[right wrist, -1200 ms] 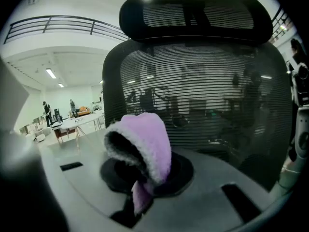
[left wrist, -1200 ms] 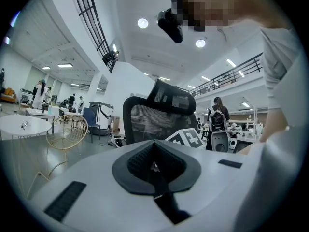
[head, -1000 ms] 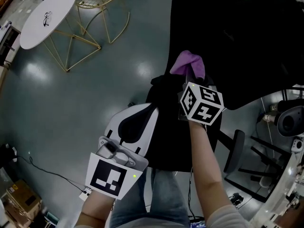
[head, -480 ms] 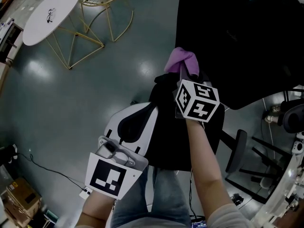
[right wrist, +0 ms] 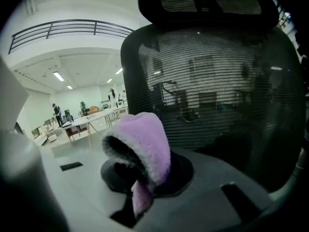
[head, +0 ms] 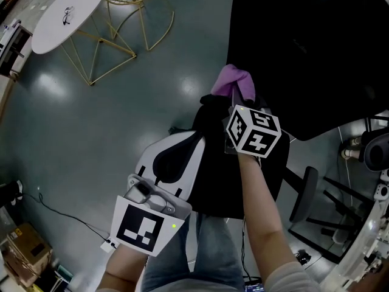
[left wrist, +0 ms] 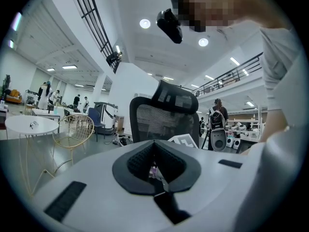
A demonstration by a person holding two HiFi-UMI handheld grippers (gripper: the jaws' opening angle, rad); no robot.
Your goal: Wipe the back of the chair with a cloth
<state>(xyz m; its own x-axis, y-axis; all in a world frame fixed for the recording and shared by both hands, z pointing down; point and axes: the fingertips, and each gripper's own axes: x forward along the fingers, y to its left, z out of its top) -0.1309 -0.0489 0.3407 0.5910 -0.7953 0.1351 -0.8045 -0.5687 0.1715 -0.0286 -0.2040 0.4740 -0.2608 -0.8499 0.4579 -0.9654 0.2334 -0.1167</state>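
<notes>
Right gripper, clamped on the purple cloth, has edged toward the chair back ahead; wiping contact not yet evident.

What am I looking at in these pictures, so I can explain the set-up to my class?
There is no robot: a person holds a two-jaw gripper in each hand. The head view comes from a camera on the person's head, looking down at both forearms and the grey floor. The two gripper views come from cameras riding on each gripper, looking along its jaws. The right gripper is shut on a purple cloth, close to the mesh back of a black office chair; contact cannot be told. The left gripper is shut and empty, nearer the person's body. The marker cubes belong to the grippers. A white round table stands beyond.
</notes>
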